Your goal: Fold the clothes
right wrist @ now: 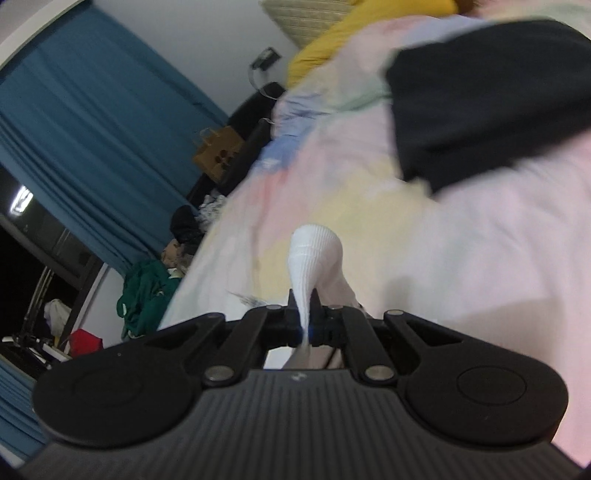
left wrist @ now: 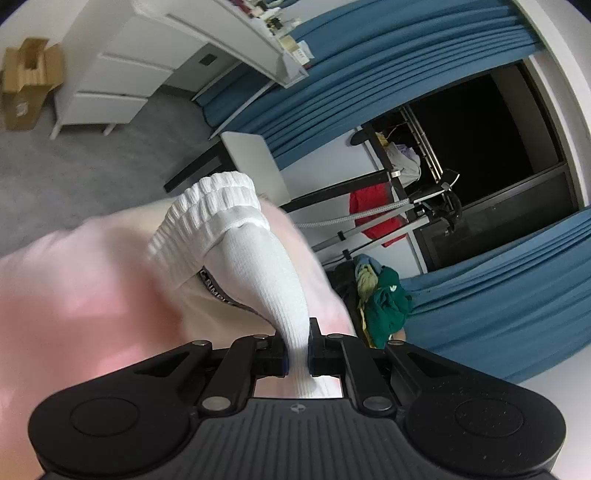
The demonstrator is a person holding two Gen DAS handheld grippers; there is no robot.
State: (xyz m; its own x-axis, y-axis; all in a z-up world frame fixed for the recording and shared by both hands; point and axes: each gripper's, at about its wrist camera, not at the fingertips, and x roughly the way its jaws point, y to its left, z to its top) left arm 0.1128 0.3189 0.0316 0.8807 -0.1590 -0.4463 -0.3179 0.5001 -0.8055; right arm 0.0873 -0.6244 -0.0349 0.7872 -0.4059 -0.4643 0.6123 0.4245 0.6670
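A white ribbed sock (left wrist: 258, 258) hangs forward from my left gripper (left wrist: 298, 352), which is shut on it. Its wide cuff (left wrist: 218, 206) flares out at the far end, above the pale pink bedspread (left wrist: 74, 295). My right gripper (right wrist: 304, 321) is shut on a white sock (right wrist: 314, 251) too, with the rounded toe end sticking up past the fingers. It is held above a pastel patchwork bedspread (right wrist: 461, 258). Whether both grippers hold one sock or two, I cannot tell.
A black garment (right wrist: 480, 99) lies on the bed at upper right, with a yellow pillow (right wrist: 351, 33) beyond it. Green clothes (left wrist: 388, 302) are heaped by the blue curtains (left wrist: 498, 302). A white dresser (left wrist: 122, 74), a cardboard box (left wrist: 26, 81) and a clothes rack (left wrist: 406, 206) stand on the grey floor.
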